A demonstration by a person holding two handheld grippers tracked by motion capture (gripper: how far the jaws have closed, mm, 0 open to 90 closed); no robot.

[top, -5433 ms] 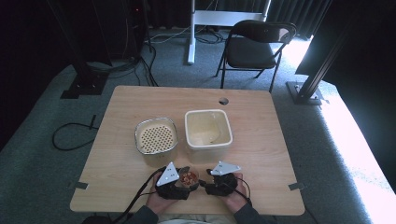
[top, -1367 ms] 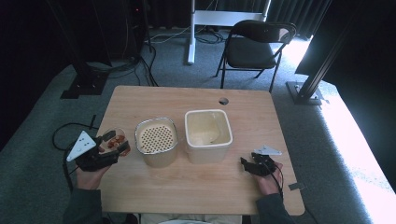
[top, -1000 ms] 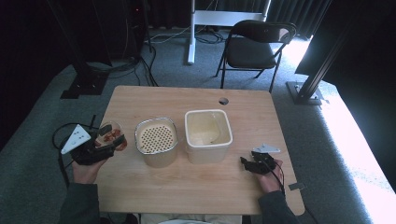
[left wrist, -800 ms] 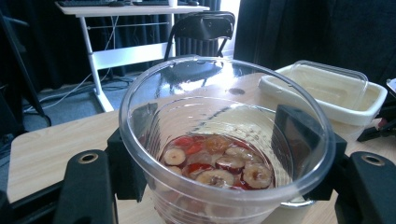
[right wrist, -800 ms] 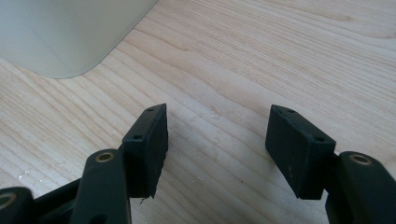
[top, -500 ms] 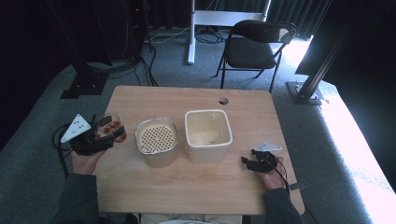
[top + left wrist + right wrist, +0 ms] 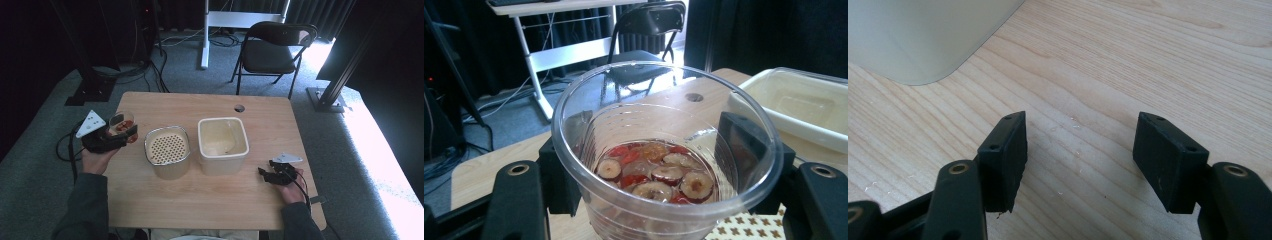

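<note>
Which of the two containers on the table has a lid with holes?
The left container, nearest the left tool, has the perforated top; the right container is open and looks empty.

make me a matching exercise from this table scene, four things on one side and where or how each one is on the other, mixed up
Things:
1. clear cup
2. perforated container
3. cream tub
4. right gripper

States:
A. jaws open over bare wood, near the table's right edge
B. held between the left gripper's jaws, sliced red fruit in liquid inside
C. stands left of the other container, top full of small holes
D. open top, pale and smooth inside, near the table's middle

Pairs: 1-B, 2-C, 3-D, 4-A
</note>
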